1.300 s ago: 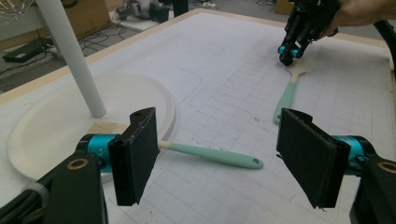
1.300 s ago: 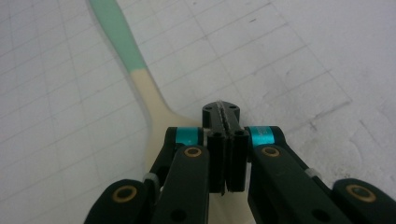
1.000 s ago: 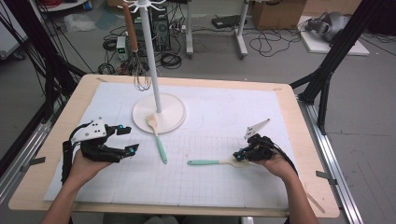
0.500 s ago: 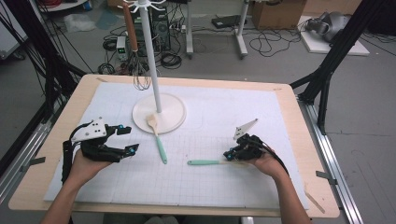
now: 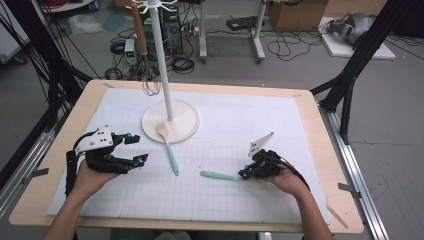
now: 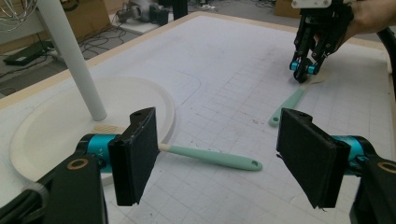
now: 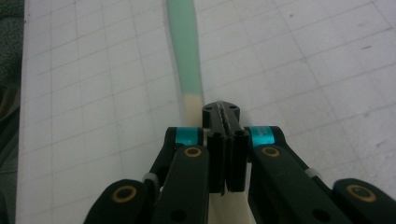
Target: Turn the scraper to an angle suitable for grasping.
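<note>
Spatulas lie flat on the white grid mat point(image 5: 280, 145) covering the bench point(image 5: 320, 150), and neither hangs on the white rack point(image 5: 165, 75) yet, so judging by the layout the hanging work is at its start. The right claw point(image 5: 246, 174) sits low at the near right of the mat with its jaws pressed together on the cream blade end of the nearer spatula point(image 5: 218, 175), whose mint handle points away to the left; the right claw view shows the thin blade nipped between the pads, with the utensil resting on the mat and not lifted. The other spatula point(image 5: 169, 146) lies with its cream head on the edge of the rack's round base point(image 5: 186, 131) and its handle running toward the person. The left claw point(image 5: 135, 148) rests at the near left, jaws spread and holding nothing, aimed across at that second spatula. A whisk point(image 5: 148, 82) with a brown handle already hangs from the rack's top hooks. What seems left: raise the gripped spatula, carry it to a hook, then handle the second one.
</note>
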The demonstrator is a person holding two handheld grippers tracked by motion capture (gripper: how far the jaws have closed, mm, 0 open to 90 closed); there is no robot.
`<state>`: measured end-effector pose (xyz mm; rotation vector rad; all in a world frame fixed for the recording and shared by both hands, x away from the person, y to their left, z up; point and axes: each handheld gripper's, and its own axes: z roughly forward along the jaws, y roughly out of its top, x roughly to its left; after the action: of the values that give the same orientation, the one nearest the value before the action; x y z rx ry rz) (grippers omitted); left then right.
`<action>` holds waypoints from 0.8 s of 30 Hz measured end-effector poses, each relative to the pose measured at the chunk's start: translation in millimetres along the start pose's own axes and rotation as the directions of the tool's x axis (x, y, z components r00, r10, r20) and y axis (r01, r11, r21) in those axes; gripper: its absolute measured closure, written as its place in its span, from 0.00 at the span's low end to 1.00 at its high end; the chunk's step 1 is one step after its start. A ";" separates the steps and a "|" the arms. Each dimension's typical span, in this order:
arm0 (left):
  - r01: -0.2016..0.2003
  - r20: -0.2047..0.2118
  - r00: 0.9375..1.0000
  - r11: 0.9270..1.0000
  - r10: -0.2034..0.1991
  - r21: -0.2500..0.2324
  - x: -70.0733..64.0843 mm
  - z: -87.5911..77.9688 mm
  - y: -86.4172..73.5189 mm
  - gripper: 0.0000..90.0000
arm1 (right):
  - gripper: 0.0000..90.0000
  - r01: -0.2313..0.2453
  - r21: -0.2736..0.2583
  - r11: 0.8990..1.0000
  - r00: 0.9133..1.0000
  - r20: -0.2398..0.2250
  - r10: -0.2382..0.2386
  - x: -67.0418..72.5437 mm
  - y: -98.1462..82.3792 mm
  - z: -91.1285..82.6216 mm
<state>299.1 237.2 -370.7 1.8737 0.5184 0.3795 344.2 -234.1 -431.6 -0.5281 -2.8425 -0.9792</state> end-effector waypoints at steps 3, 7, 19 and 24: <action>0.000 -0.003 1.000 1.000 0.000 0.000 0.3 -0.3 -0.2 0.33 | 0.99 -0.003 -0.009 1.000 1.000 -0.005 0.003 3.8 -0.9 1.3; 0.003 -0.003 1.000 1.000 -0.003 0.002 0.4 -0.2 -0.6 0.33 | 0.99 -0.010 -0.022 1.000 1.000 -0.009 0.010 7.8 -2.4 2.9; 0.004 -0.009 1.000 1.000 -0.004 0.006 3.3 -2.2 -2.5 0.33 | 0.98 -0.026 -0.027 0.999 1.000 0.003 0.026 11.1 -3.2 3.4; 0.013 -0.013 1.000 1.000 -0.013 0.010 5.2 -4.0 -4.1 0.33 | 0.93 -0.040 -0.049 0.998 0.999 0.008 0.041 11.1 -3.1 0.3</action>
<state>300.8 244.4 -373.1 1.8779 0.5421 0.3816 332.7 -232.9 -431.5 -0.5936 -2.8104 -1.0449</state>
